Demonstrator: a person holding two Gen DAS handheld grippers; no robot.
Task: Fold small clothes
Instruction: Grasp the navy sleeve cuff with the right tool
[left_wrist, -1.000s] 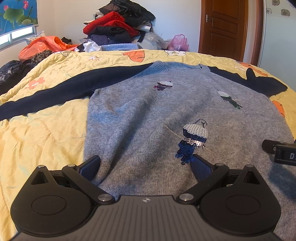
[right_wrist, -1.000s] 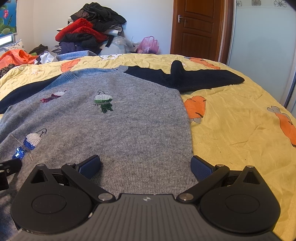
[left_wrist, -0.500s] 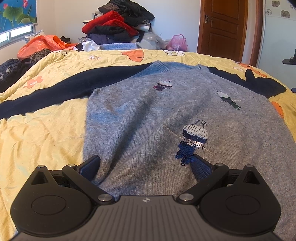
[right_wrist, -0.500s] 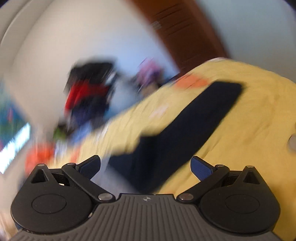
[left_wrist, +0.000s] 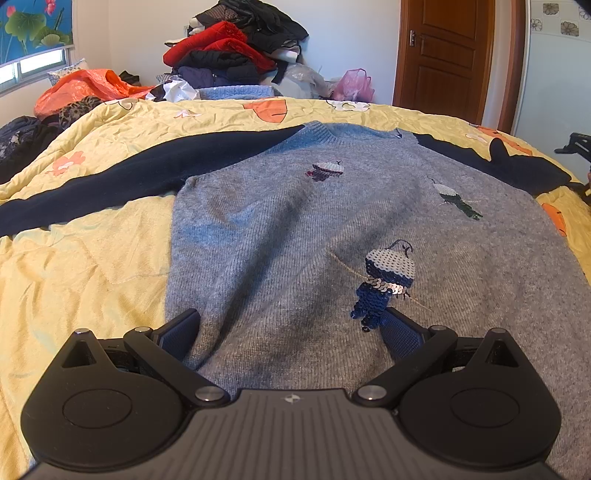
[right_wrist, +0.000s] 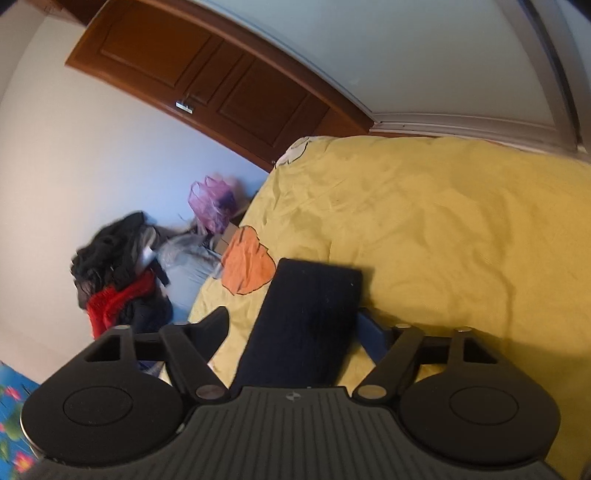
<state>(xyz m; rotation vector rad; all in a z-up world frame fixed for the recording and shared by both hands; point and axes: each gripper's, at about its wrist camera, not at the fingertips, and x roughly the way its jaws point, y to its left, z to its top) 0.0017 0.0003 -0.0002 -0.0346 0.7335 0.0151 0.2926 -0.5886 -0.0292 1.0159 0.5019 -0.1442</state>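
**Sweater flat, sleeve between right fingers**

The left gripper (left_wrist: 290, 332) sits spread over the grey sweater (left_wrist: 295, 240) spread flat on the yellow quilt (left_wrist: 92, 266). The right gripper (right_wrist: 295, 325), tilted, is spread wide around the navy sleeve (right_wrist: 310, 314) at 12 o'clock.

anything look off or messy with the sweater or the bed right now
The grey sweater lies flat and fairly smooth on the yellow quilt, both navy sleeves spread out. The right tongs are open around the end of the right sleeve. Only oddity: a heap of unfolded clothes piled beyond the bed.
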